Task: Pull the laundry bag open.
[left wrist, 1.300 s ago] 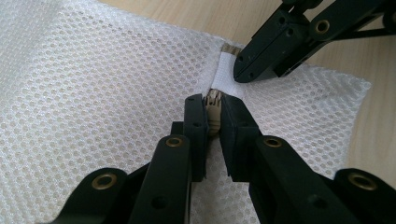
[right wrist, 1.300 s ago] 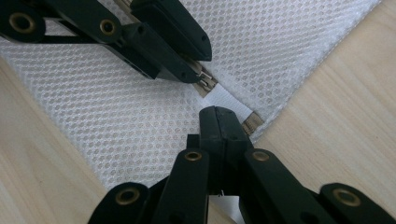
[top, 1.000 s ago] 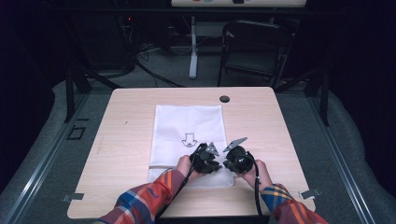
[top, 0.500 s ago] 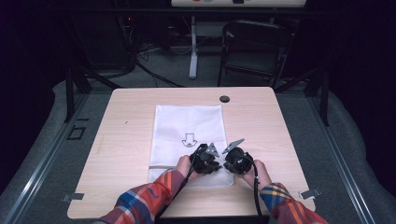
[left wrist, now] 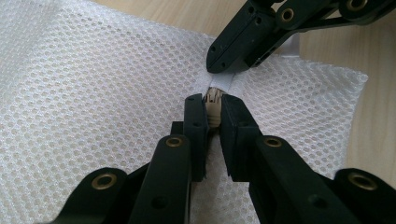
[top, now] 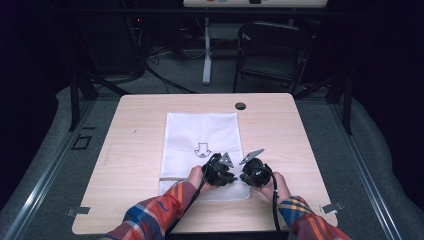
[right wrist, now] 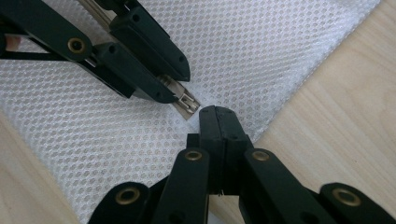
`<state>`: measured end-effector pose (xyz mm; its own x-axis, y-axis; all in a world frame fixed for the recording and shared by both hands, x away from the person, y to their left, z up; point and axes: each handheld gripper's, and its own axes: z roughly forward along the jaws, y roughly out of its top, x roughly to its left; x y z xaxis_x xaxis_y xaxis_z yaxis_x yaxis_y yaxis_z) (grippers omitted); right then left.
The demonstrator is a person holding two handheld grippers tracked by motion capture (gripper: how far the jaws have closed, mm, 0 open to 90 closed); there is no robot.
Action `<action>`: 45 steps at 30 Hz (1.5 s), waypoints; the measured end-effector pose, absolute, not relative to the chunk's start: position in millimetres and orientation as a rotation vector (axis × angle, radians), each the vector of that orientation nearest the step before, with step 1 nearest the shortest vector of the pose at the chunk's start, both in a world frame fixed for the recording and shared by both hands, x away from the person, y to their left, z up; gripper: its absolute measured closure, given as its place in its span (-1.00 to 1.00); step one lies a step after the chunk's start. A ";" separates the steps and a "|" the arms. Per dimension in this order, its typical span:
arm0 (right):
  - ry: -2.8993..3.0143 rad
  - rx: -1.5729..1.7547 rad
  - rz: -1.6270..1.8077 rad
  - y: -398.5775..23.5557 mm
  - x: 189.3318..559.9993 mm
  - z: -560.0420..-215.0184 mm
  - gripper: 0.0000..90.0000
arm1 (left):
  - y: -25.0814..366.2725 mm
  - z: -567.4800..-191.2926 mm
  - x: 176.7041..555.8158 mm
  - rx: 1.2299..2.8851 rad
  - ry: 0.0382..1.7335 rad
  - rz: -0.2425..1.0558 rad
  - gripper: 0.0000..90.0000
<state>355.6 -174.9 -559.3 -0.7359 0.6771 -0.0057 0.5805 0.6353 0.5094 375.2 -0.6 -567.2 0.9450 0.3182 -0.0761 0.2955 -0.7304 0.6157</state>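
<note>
High view | wooden table (top: 135,165) | grey floor (top: 170,80) | dark room

- A pale wooden table (top: 150,125) with rounded corners stands mid-room, a small dark round grommet (top: 240,106) near its far edge.
- Grey carpet (top: 380,165) surrounds the table on all sides.
- Beyond the table's far edge, a dark folding chair (top: 272,52) stands to the right.
- Left of that chair, a white stand post (top: 207,50) rises from the floor.
- Black cables (top: 160,75) trail across the floor behind the table.
- The room's edges are dim; light falls mostly on the table.
</note>
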 end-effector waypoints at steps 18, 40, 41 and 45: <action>2.673 0.961 0.735 -173.0 355.1 -557.1 1.00 | 14.6 -570.3 380.0 2.408 0.481 0.009 0.79; 2.638 0.967 0.859 -162.9 358.9 -566.6 1.00 | 13.9 -570.4 376.9 2.401 0.503 0.025 0.80; 2.639 0.953 0.844 -162.5 358.3 -566.2 1.00 | 13.7 -570.5 377.0 2.398 0.498 0.023 0.80; 2.644 0.966 0.859 -163.7 358.9 -566.5 1.00 | 13.8 -569.7 376.4 2.408 0.497 0.033 0.80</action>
<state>358.9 -163.7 -566.5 -0.7667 0.6419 0.0123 0.5266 0.6178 0.5840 376.4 13.8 -569.7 0.9271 0.3601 -0.1044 0.3433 -0.7036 0.6222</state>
